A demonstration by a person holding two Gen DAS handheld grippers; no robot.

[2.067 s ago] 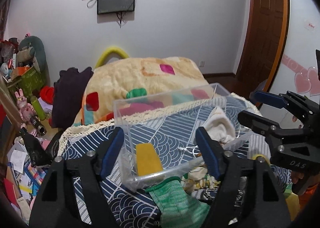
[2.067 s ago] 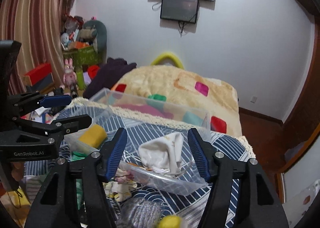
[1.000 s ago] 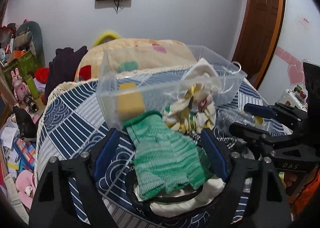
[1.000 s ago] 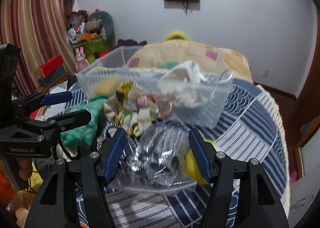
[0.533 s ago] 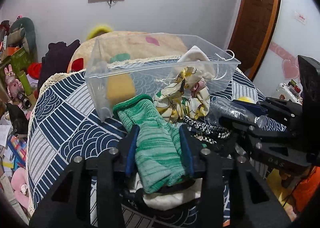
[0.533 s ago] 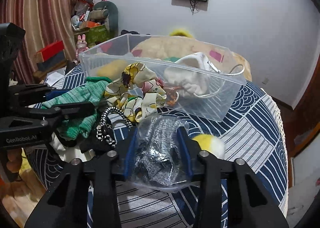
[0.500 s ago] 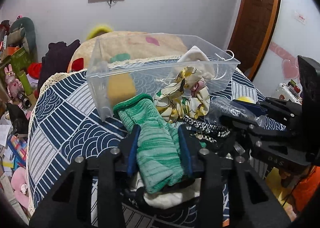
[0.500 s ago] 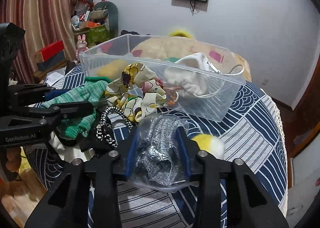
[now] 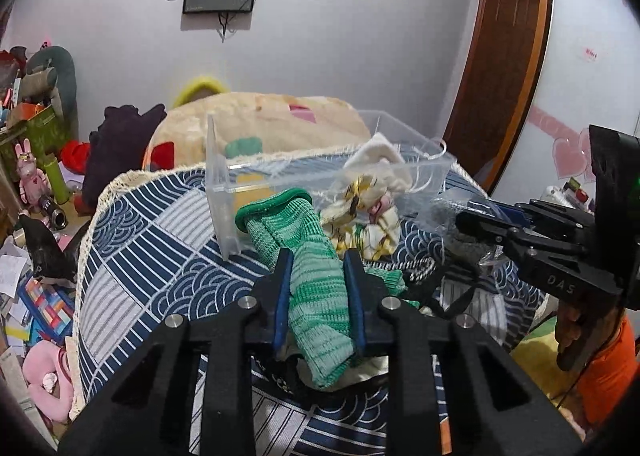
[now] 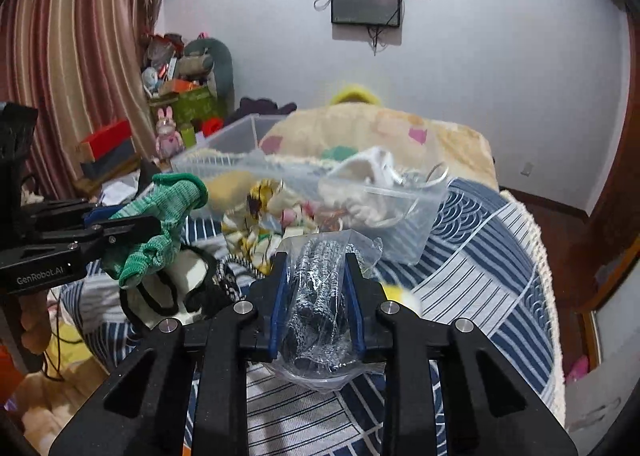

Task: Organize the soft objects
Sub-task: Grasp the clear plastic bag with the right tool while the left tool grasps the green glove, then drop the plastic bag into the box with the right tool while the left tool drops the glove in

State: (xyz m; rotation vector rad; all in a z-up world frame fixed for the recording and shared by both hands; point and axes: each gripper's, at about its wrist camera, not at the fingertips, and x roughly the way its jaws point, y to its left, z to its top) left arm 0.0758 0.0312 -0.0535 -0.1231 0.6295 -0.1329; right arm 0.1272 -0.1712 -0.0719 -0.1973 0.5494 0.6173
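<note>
My left gripper (image 9: 318, 268) is shut on a green knitted glove (image 9: 308, 256) and holds it above the table, in front of the clear plastic box (image 9: 224, 191). The glove (image 10: 160, 223) and the left gripper (image 10: 132, 225) also show at the left of the right wrist view. My right gripper (image 10: 316, 268) is shut on a clear bag of grey-black yarn (image 10: 320, 296), lifted just before the box (image 10: 416, 223). The box holds a yellow sponge (image 10: 224, 183) and a cream cloth (image 10: 360, 175). A yellow floral scrunchie (image 9: 368, 215) hangs over its front.
The table has a blue patterned cloth (image 9: 152, 240). A black-and-white cord (image 10: 228, 276), a white cloth with black band (image 10: 180, 288) and a yellow pom-pom (image 10: 404, 296) lie before the box. A blanket pile (image 10: 400, 135) rises behind. Floor clutter lies left (image 9: 36, 296).
Both grippers went from open to shut, the left on the green glove, the right on the yarn bag. Both have since risen with their loads.
</note>
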